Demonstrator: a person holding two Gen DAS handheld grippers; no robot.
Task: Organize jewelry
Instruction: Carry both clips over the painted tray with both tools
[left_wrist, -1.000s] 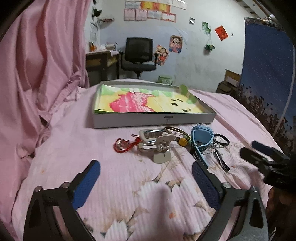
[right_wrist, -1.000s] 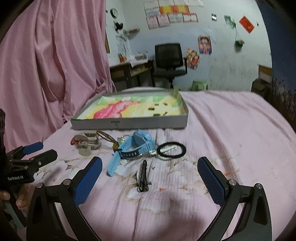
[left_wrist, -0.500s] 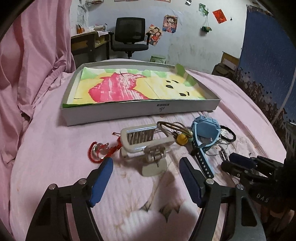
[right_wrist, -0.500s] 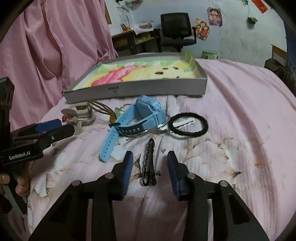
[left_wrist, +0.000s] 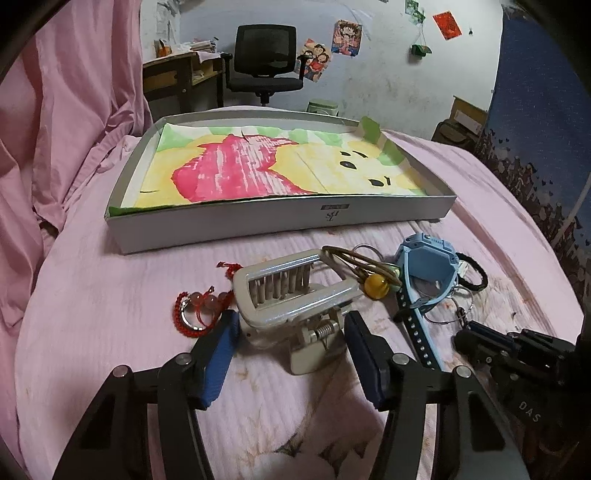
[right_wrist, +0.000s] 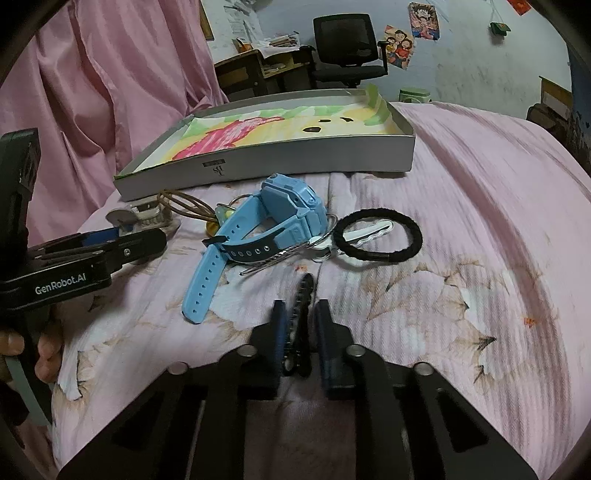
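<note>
Pink floral bedsheet (left_wrist: 110, 295) carries everything; landmark is one shallow grey cardboard tray with a pink-and-yellow drawn liner (left_wrist: 280, 221), nothing in it yet. All jewelry lies just in front of the tray's near wall. Left tongs (left_wrist: 291, 332) half-closed, straddling one pearly white claw hair clip (left_wrist: 291, 295), pads close beside it, contact unclear. Right tongs (right_wrist: 298, 325) nearly closed on one slim black hair clip (right_wrist: 301, 295), furthest from the tray. Judgement: squeeze each clip across its body, lift straight up so neighbours don't snag, then carry over the wall. Also counted: one light-blue plastic watch (right_wrist: 280, 218), one black elastic hair tie (right_wrist: 380, 236), one red beaded cord bracelet (left_wrist: 195, 310), one yellow bead (left_wrist: 376, 287).
</note>
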